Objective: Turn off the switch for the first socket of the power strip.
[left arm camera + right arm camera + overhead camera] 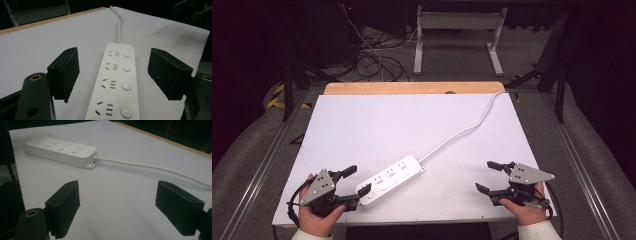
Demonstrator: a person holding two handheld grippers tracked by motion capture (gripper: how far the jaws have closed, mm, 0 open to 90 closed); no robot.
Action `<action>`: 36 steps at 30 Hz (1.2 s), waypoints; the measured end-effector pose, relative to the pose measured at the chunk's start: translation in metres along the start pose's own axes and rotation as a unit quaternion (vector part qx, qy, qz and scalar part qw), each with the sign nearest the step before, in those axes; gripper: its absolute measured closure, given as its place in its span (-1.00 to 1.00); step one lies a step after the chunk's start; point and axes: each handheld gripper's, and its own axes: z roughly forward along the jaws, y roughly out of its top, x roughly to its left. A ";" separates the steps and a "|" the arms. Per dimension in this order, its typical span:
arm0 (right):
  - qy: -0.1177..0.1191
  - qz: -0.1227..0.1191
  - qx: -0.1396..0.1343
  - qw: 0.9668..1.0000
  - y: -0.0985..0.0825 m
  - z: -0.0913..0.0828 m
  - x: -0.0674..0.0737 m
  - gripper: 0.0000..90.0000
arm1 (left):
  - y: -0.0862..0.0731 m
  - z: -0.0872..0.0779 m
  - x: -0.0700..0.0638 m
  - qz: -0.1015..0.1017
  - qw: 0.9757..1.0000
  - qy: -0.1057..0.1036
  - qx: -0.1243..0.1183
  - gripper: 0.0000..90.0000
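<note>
Overhead, both grippers' jaws gape empty above the white tabletop [362,130]; cables [372,60] litter the dark floor.

Two black two-jaw grippers are being carried, the left gripper [359,181] and the right gripper [484,176], each topped by a grey three-cornered plate dotted with small dark holes. Black cables are being trailed from both, and white sleeve cuffs are being worn at the wrists. Blocky black pads [65,72] and brass-ringed screw holes are being shown on the jaws.
</note>
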 end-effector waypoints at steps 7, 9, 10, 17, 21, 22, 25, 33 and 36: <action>-0.007 0.001 0.011 1.000 -0.001 0.001 0.000 -0.48 | 0.003 -0.002 -0.002 0.015 1.000 0.009 0.007 -0.40; -0.009 0.003 0.009 1.000 -0.001 0.000 0.000 -0.46 | 0.003 -0.002 -0.002 0.015 1.000 0.014 0.008 -0.38; -0.009 0.003 0.008 1.000 -0.001 0.000 0.000 -0.46 | 0.004 -0.003 -0.003 0.015 1.000 0.016 0.010 -0.35; -0.006 0.001 0.015 1.000 -0.001 0.002 0.001 -0.43 | 0.005 -0.003 -0.003 -0.005 1.000 0.005 0.005 -0.29; -0.005 0.000 0.016 1.000 -0.001 0.002 0.002 -0.42 | 0.007 -0.005 -0.003 -0.001 1.000 0.011 0.009 -0.30; -0.004 0.000 0.017 1.000 -0.001 0.002 0.002 -0.42 | 0.008 -0.005 -0.003 0.007 1.000 0.015 0.012 -0.30; -0.005 -0.003 0.020 1.000 -0.001 0.002 0.001 -0.42 | 0.009 -0.005 -0.003 0.012 1.000 0.018 0.013 -0.27; 0.000 0.002 0.024 1.000 -0.002 0.004 0.002 -0.42 | 0.013 -0.005 -0.004 0.007 1.000 0.008 0.015 -0.13; 0.002 0.002 0.023 1.000 -0.002 0.004 0.002 -0.42 | 0.017 -0.005 -0.003 0.010 1.000 0.006 0.017 -0.07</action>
